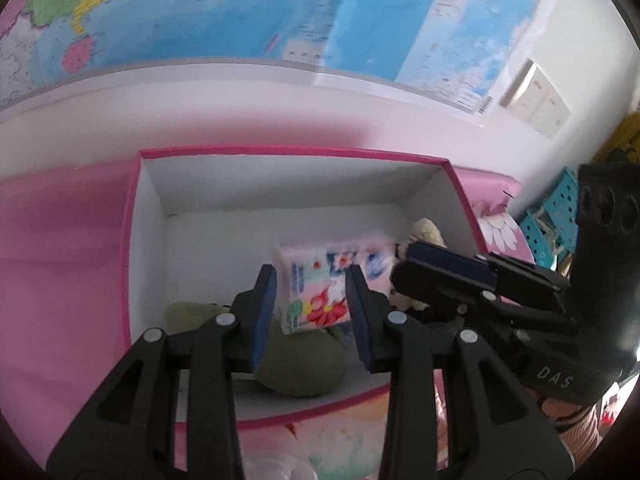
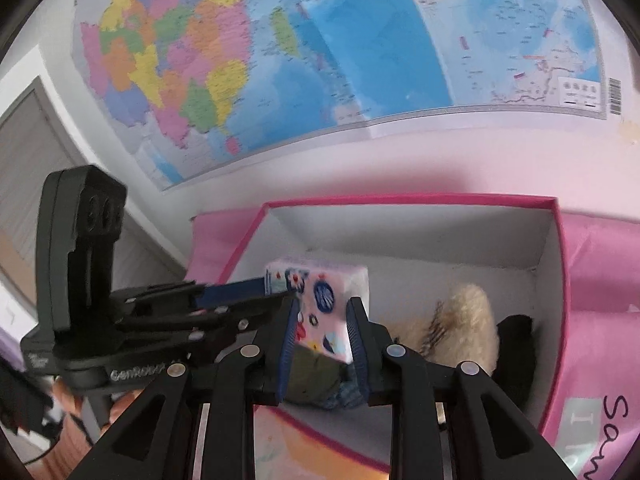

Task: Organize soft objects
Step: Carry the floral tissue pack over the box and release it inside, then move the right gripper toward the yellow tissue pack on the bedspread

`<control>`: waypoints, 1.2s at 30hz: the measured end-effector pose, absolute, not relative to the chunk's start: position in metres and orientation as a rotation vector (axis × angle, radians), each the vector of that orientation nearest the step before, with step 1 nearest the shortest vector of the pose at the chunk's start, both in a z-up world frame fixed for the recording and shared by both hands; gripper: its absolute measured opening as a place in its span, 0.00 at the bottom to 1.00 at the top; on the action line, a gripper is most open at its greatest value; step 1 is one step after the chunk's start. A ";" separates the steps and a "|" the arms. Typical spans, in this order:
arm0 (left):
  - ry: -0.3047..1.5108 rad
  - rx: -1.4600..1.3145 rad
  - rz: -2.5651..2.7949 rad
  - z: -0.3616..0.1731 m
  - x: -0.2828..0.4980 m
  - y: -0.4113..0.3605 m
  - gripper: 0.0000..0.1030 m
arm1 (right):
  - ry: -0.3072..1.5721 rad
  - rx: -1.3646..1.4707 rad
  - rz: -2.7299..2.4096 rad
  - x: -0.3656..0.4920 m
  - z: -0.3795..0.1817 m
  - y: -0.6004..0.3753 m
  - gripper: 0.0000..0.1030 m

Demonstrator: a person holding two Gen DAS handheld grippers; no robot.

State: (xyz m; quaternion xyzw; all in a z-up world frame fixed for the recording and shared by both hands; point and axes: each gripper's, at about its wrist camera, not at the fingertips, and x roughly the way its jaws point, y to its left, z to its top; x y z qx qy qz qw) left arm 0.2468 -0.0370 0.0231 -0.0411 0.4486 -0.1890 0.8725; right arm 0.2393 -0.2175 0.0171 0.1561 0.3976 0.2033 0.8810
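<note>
A small tissue pack with a flower print hangs above the open pink box, whose inside is white. My left gripper is shut on its near end. From the right, my right gripper grips its far end. In the right wrist view the pack sits between the blue pads of the right gripper, and the left gripper holds its left side. In the box lie a green soft thing, a cream plush and a black item.
A big wall map hangs behind the box. Pink fabric surrounds the box. A teal perforated basket stands at the right, and a grey door shows at the left. A flowered cloth lies in front of the box.
</note>
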 end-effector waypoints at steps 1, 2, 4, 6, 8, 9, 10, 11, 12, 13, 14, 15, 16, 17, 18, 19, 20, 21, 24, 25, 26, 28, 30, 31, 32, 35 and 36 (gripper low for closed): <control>0.941 -0.102 -0.396 0.023 0.248 -0.034 0.36 | 0.827 0.320 0.416 0.240 0.017 -0.217 0.26; 0.939 -0.113 -0.398 0.024 0.248 -0.031 0.36 | 0.826 0.320 0.412 0.240 0.017 -0.217 0.26; 0.922 -0.116 -0.385 0.026 0.246 -0.027 0.36 | 0.819 0.317 0.409 0.238 0.018 -0.217 0.26; 0.887 -0.107 -0.389 0.030 0.238 -0.025 0.36 | 0.809 0.307 0.412 0.232 0.021 -0.219 0.28; 0.847 -0.099 -0.397 0.035 0.227 -0.023 0.36 | 0.805 0.307 0.429 0.224 0.023 -0.221 0.31; 0.815 -0.084 -0.409 0.040 0.217 -0.023 0.36 | 0.800 0.306 0.436 0.218 0.024 -0.223 0.32; 0.791 -0.075 -0.417 0.044 0.209 -0.022 0.36 | 0.796 0.305 0.442 0.212 0.026 -0.224 0.33; 0.765 -0.069 -0.435 0.049 0.197 -0.022 0.37 | 0.790 0.308 0.457 0.204 0.028 -0.226 0.34; 0.740 -0.064 -0.455 0.053 0.187 -0.022 0.40 | 0.783 0.315 0.470 0.198 0.031 -0.228 0.37; 0.715 -0.057 -0.472 0.057 0.176 -0.022 0.41 | 0.776 0.324 0.486 0.190 0.033 -0.230 0.38; 0.695 -0.051 -0.481 0.060 0.166 -0.022 0.46 | 0.772 0.333 0.503 0.182 0.036 -0.232 0.42; 0.669 -0.039 -0.495 0.063 0.153 -0.022 0.49 | 0.764 0.342 0.522 0.174 0.040 -0.234 0.45; 0.645 -0.028 -0.513 0.065 0.140 -0.023 0.49 | 0.754 0.351 0.541 0.166 0.043 -0.235 0.47; 0.626 -0.014 -0.529 0.067 0.127 -0.025 0.50 | 0.742 0.354 0.554 0.155 0.048 -0.237 0.50; 0.618 -0.004 -0.539 0.068 0.117 -0.025 0.50 | 0.732 0.353 0.561 0.147 0.051 -0.238 0.52; 0.610 0.003 -0.556 0.068 0.107 -0.026 0.50 | 0.719 0.353 0.568 0.137 0.055 -0.240 0.53; 0.603 0.011 -0.569 0.068 0.099 -0.027 0.50 | 0.708 0.358 0.571 0.128 0.058 -0.242 0.56; 0.596 0.020 -0.576 0.067 0.089 -0.028 0.50 | 0.697 0.364 0.573 0.117 0.062 -0.245 0.58; 0.585 0.036 -0.628 0.061 0.061 -0.034 0.51 | 0.669 0.378 0.589 0.085 0.069 -0.254 0.62; 0.581 0.049 -0.632 0.058 0.053 -0.037 0.51 | 0.661 0.376 0.588 0.072 0.070 -0.257 0.62; 0.580 0.066 -0.647 0.052 0.044 -0.041 0.51 | 0.655 0.371 0.584 0.062 0.071 -0.259 0.64; 0.590 0.095 -0.673 0.041 0.032 -0.049 0.51 | 0.656 0.368 0.562 0.040 0.067 -0.264 0.66; 0.622 0.114 -0.715 0.026 0.022 -0.058 0.51 | 0.678 0.371 0.535 0.019 0.056 -0.269 0.66; 0.641 0.125 -0.731 0.019 0.019 -0.064 0.51 | 0.702 0.373 0.511 0.011 0.049 -0.271 0.66; 0.659 0.134 -0.741 0.011 0.016 -0.069 0.51 | 0.732 0.373 0.495 0.001 0.040 -0.274 0.66; 0.726 0.168 -0.778 -0.013 0.014 -0.089 0.51 | 0.797 0.392 0.448 -0.020 0.016 -0.281 0.66; 0.743 0.182 -0.781 -0.020 0.013 -0.095 0.51 | 0.822 0.405 0.440 -0.026 0.007 -0.283 0.66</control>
